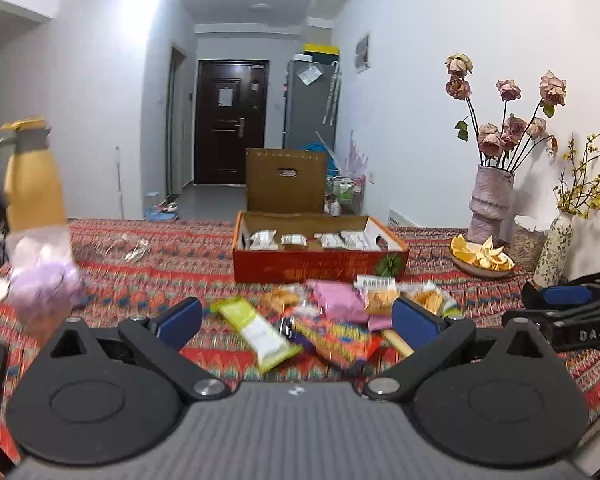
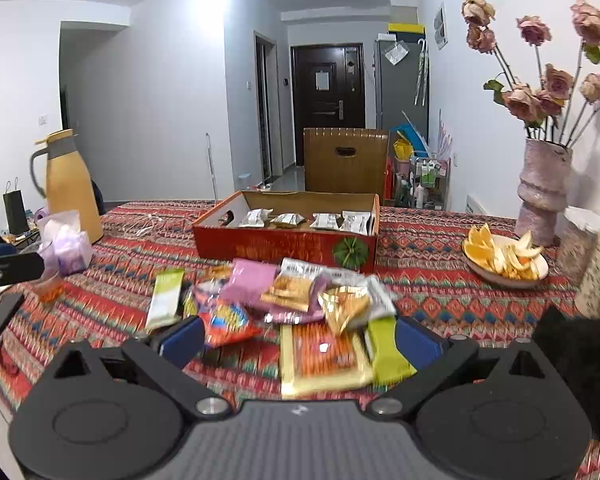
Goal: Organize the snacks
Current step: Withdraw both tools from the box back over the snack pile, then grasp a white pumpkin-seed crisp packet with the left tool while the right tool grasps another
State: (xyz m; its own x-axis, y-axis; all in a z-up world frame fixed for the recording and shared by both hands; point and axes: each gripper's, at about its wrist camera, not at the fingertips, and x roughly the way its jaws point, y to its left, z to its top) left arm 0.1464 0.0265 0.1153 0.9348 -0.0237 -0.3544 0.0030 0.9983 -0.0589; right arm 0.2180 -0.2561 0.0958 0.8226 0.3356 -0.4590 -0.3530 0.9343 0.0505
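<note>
A heap of loose snack packets (image 1: 324, 320) (image 2: 296, 312) lies on the patterned tablecloth in front of a red cardboard box (image 1: 320, 266) (image 2: 284, 248). The box is open, its lid up, with several silver packets (image 1: 320, 240) (image 2: 304, 220) in a row inside. My left gripper (image 1: 296, 322) is open and empty, just short of the heap, with a green-and-white bar (image 1: 256, 330) between its fingers. My right gripper (image 2: 298, 338) is open and empty, over the heap's near edge, above a yellow packet (image 2: 320, 360). The right gripper also shows at the right edge of the left wrist view (image 1: 568, 312).
A yellow thermos jug (image 1: 32, 176) (image 2: 70, 188) and a lilac bag (image 1: 40, 280) (image 2: 66, 246) stand at the left. A plate of orange peels (image 1: 482, 260) (image 2: 504, 260), a pink vase of dried roses (image 1: 490, 204) (image 2: 542, 192) and a speckled vase (image 1: 554, 248) stand at the right.
</note>
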